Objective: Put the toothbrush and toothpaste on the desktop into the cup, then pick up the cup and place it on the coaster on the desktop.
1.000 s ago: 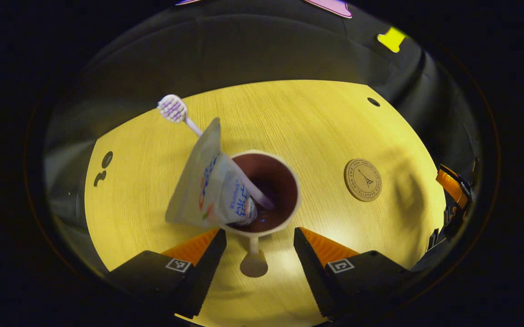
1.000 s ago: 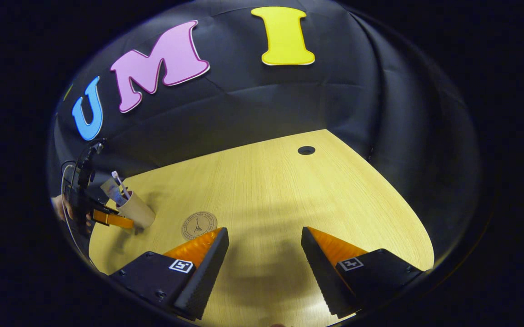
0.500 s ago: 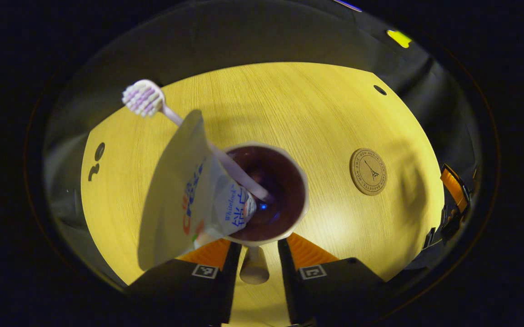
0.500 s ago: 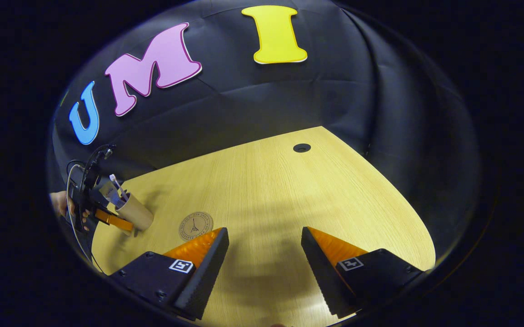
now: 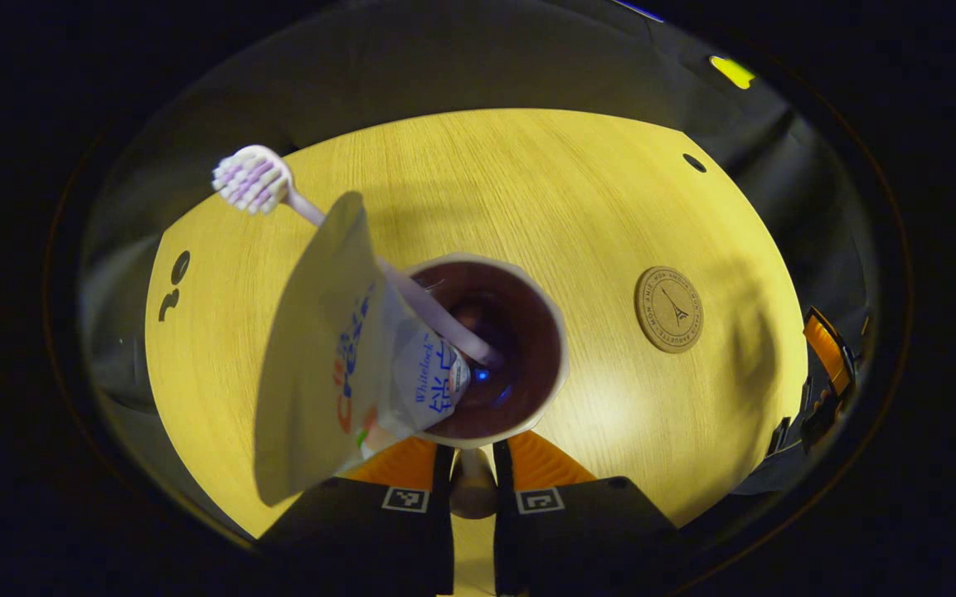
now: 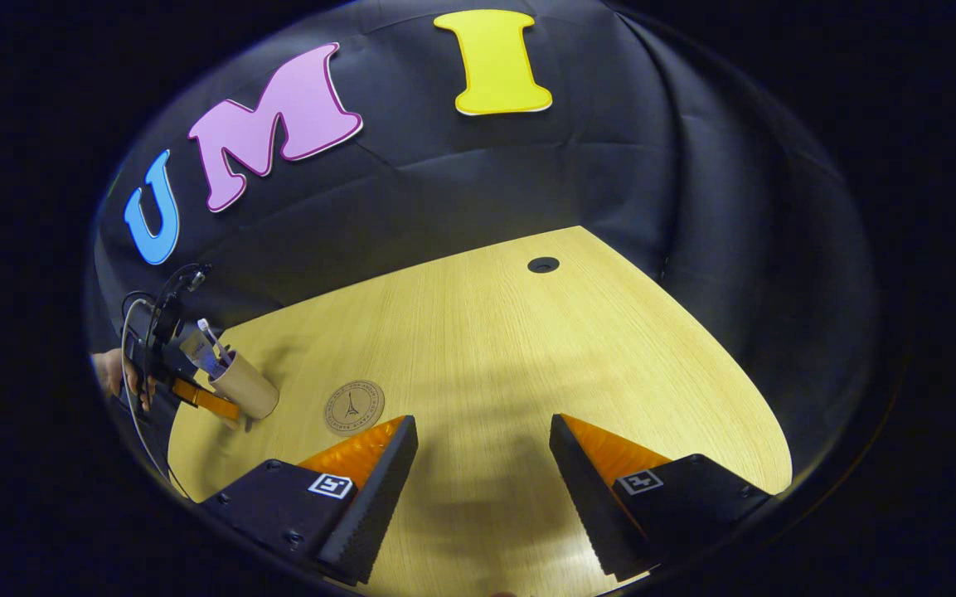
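Left gripper view: one cup (image 5: 519, 290) on the desktop (image 5: 527, 182), holding one toothbrush (image 5: 254, 178) and one toothpaste tube (image 5: 328, 348). The left gripper (image 5: 473, 464) is clamped on the cup's handle (image 5: 473, 489). One coaster (image 5: 669, 298) lies well apart.

Right gripper view: the right gripper (image 6: 482, 464) hangs spread and empty over the desktop; one coaster lies between it and the cup.

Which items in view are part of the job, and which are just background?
Job:
- cup, handle pinched in the left claw
- toothbrush, standing in the cup
- toothpaste, in the cup too
- coaster, bare

Background:
- desktop with a cable hole
- right claw, open and idle
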Motion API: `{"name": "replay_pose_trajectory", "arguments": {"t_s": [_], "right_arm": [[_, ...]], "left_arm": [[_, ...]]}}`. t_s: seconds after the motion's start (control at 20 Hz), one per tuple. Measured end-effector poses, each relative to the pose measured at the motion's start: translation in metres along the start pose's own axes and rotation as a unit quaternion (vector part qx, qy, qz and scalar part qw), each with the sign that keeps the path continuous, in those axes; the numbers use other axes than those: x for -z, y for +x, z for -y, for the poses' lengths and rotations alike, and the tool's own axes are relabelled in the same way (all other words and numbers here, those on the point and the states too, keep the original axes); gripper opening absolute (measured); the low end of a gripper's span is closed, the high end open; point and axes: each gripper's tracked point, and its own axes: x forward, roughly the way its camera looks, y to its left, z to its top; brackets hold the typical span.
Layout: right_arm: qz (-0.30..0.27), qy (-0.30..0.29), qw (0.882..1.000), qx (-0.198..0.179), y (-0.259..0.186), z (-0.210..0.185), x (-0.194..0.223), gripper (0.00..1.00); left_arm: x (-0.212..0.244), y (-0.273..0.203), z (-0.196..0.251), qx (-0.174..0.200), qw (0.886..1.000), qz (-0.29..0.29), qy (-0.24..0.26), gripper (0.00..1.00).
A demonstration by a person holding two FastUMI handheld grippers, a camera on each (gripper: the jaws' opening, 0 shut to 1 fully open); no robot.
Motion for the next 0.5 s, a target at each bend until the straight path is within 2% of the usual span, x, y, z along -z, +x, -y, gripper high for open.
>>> {"name": "replay_pose_trajectory", "arguments": {"t_s": [0.2, 0.4, 0.45, 0.5], "right_arm": [[0.007, 0.005, 1.0, 0.003, -0.004, 0.002, -0.002, 0.99], [0.015, 0.004, 1.0, 0.009, -0.013, 0.009, -0.005, 0.99], [0.015, 0.003, 1.0, 0.011, -0.016, 0.012, -0.004, 0.98], [0.016, 0.003, 1.0, 0.013, -0.02, 0.017, -0.003, 0.99]], "left_arm": [[-0.003, -0.004, 0.004, -0.002, 1.0, 0.007, 0.005, 0.23], [-0.009, -0.014, 0.021, 0.0, 0.999, 0.015, 0.031, 0.23], [-0.01, -0.016, 0.027, 0.004, 0.999, 0.015, 0.038, 0.19], [-0.012, -0.017, 0.034, 0.007, 0.999, 0.017, 0.044, 0.23]]}}
